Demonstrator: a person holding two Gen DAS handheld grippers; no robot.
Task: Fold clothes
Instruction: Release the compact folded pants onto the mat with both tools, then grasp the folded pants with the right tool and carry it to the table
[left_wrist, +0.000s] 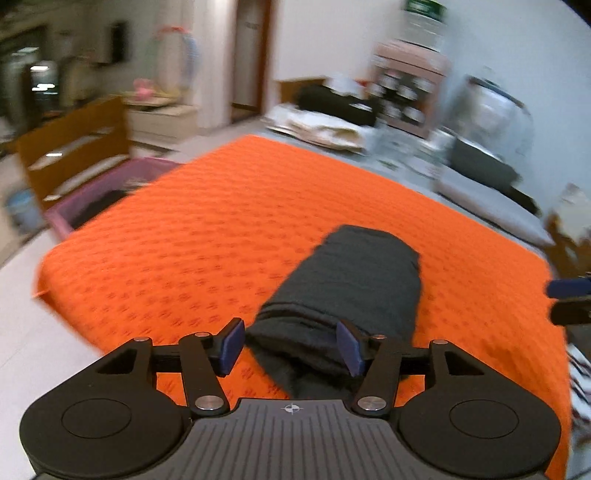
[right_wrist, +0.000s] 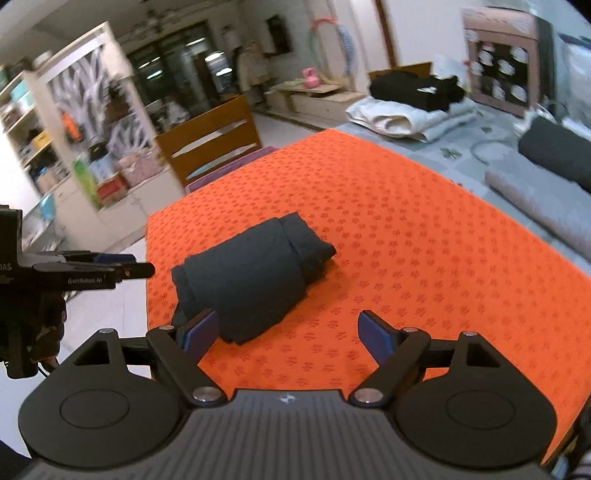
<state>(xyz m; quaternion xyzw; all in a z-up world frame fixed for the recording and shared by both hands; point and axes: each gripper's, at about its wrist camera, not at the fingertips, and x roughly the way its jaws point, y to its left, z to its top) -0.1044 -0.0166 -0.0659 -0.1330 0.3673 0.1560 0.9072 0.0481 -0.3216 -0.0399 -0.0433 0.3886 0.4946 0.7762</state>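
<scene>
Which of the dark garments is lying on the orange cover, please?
The rolled dark garment, alone on the orange cover; the black pile sits on white bedding beyond.

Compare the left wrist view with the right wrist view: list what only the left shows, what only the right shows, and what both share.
Only the left wrist view: a pink basket on the floor beside the bed, holding something dark, and a pale blue bucket.

Only the right wrist view: a white shelving unit packed with boxes, and a person standing far back.

Both: the folded dark garment lying on the orange bedspread, a wooden headboard-like frame, rolled bedding with black clothes on it, and both grippers open, nothing gripped. Each view catches the other gripper at its edge.
</scene>
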